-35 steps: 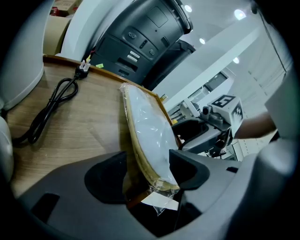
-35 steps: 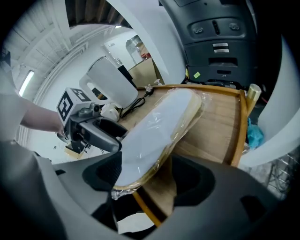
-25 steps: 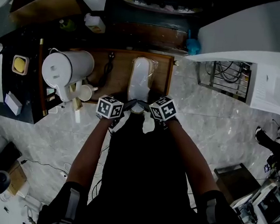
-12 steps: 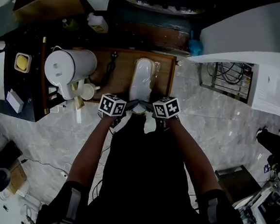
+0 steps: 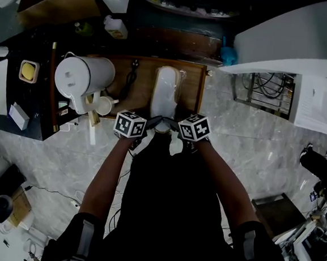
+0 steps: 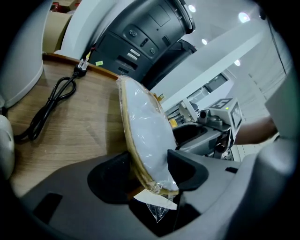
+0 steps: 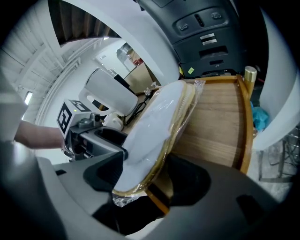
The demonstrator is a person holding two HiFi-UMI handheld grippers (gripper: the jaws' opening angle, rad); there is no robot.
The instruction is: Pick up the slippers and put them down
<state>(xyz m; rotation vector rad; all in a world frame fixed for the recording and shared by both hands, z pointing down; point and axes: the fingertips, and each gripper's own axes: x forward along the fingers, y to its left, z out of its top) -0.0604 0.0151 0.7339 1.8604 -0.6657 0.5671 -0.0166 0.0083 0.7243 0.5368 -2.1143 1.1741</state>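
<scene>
The slippers [image 5: 166, 90] are a white pair sealed in clear plastic, lying lengthwise on a wooden tray [image 5: 193, 84]. Both grippers meet at the pack's near end. My left gripper [image 5: 151, 124] comes in from the left and my right gripper [image 5: 174, 126] from the right. In the left gripper view the slippers [image 6: 143, 131] sit between the jaws of the left gripper [image 6: 147, 171], which have just been closing and now press on the heel end. In the right gripper view the right gripper [image 7: 145, 176] pinches the same end of the slippers [image 7: 157, 129].
A white jug [image 5: 80, 80] and small cups [image 5: 100, 105] stand left of the tray. A black cable [image 5: 127, 78] lies on the wood beside the slippers. A large white machine [image 5: 297, 36] overhangs at the upper right. Marble floor [image 5: 248, 140] lies below.
Both grippers stay at the slippers' near end. Only the head view shifts slightly.
</scene>
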